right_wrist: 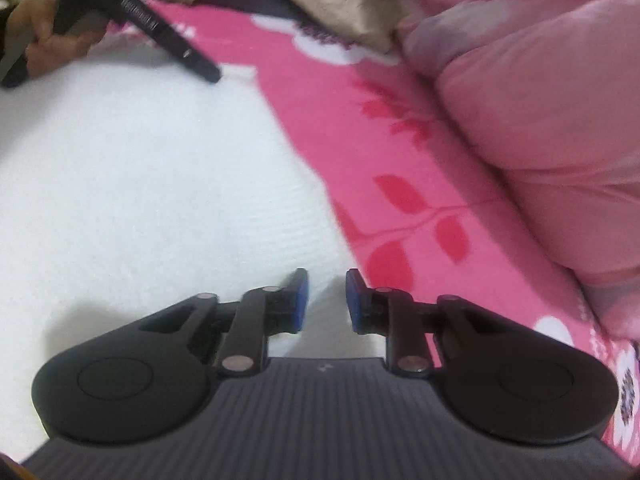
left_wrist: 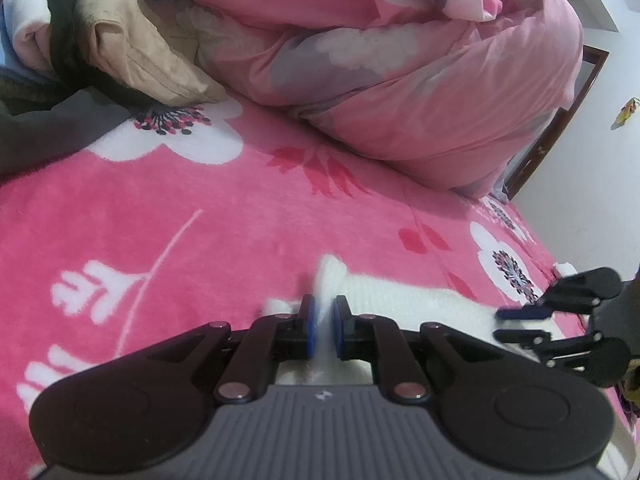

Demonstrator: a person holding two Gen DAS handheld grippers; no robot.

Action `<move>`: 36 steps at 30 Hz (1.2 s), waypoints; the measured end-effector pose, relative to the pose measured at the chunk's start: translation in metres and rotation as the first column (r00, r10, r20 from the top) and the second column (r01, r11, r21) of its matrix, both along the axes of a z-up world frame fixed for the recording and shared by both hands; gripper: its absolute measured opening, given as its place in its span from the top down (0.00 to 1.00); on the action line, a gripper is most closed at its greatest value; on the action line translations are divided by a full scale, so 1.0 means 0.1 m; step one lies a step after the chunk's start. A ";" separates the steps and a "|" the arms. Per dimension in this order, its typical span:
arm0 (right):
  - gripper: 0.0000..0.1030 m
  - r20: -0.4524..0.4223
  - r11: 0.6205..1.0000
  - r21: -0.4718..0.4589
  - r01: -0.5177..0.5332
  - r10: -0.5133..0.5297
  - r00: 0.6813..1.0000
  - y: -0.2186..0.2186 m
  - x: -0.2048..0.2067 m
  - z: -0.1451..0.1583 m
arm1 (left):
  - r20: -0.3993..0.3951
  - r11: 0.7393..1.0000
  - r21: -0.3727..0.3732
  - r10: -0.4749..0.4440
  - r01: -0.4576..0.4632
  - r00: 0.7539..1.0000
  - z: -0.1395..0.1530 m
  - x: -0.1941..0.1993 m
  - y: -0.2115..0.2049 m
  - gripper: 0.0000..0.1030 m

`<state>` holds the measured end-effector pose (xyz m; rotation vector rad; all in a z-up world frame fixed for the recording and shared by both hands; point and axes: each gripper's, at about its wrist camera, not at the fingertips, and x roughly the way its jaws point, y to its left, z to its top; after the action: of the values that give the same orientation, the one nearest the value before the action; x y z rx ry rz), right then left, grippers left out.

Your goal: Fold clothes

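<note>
Left claw (left_wrist: 324,330) tilts downward, pinched on a bunched edge of the one white garment (left_wrist: 420,296), which lies flat on the bed's pink flowered blanket (left_wrist: 180,232). Right claw (right_wrist: 327,300) points more steeply down over that garment, its blue pads (right_wrist: 301,300) slightly apart, nothing between them. One pink quilt (left_wrist: 400,60) is heaped behind.

White knit garment (right_wrist: 140,180), pink blanket (left_wrist: 200,208) with white flowers, blue-padded black jaws.
</note>
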<state>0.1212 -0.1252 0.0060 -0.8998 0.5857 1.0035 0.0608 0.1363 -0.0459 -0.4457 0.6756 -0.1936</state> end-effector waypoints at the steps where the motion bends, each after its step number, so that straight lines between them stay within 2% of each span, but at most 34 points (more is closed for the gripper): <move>1: 0.97 0.013 1.000 -0.019 -0.016 0.016 1.000 0.02 -0.04 -0.04 | 0.000 1.000 -0.003 0.000 0.000 1.000 0.00 0.00 0.00 0.90; 2: 1.00 0.027 0.999 -0.038 -0.032 0.033 0.999 0.03 -0.09 -0.07 | 0.000 1.000 -0.005 0.000 0.000 1.000 0.00 0.00 0.00 0.90; 4: 1.00 0.077 0.997 -0.060 -0.042 0.047 0.996 0.05 -0.17 -0.09 | 0.000 1.000 -0.006 0.000 0.000 1.000 0.00 0.00 0.00 0.90; 9: 1.00 0.154 0.999 -0.009 0.041 -0.039 0.987 -0.02 -0.15 0.08 | 0.003 1.000 -0.008 0.001 -0.001 1.000 0.00 -0.01 0.00 0.90; 12: 1.00 0.089 0.998 0.004 0.057 -0.057 0.994 -0.05 -0.10 0.11 | 0.002 1.000 -0.011 0.000 0.000 1.000 0.00 -0.01 0.01 0.90; 24: 0.88 0.040 0.998 -0.060 0.003 -0.001 0.999 0.04 -0.01 -0.03 | 0.000 1.000 -0.018 0.001 -0.001 1.000 0.01 -0.01 0.01 0.90; 29: 0.88 -0.068 0.998 -0.055 0.031 -0.035 0.997 0.06 0.15 -0.06 | -0.002 1.000 -0.025 0.001 -0.001 1.000 0.00 -0.01 0.01 0.90; 31: 0.91 -0.077 0.998 -0.052 0.045 -0.048 0.996 0.07 0.15 -0.07 | -0.001 1.000 -0.029 0.001 -0.001 1.000 0.00 -0.01 0.01 0.90; 33: 0.98 -0.039 0.997 -0.047 0.061 -0.063 0.997 0.08 0.06 -0.07 | 0.001 0.999 -0.032 0.002 -0.002 1.000 0.00 -0.01 0.02 0.90; 36: 0.99 0.076 0.996 -0.008 0.094 -0.093 0.993 0.07 -0.11 -0.02 | 0.006 0.999 -0.034 0.005 -0.005 1.000 0.00 -0.02 0.02 0.90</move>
<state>0.1107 -0.1186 0.0041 -0.9087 0.5653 0.8787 0.0583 0.1380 -0.0461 -0.4798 0.6662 -0.2018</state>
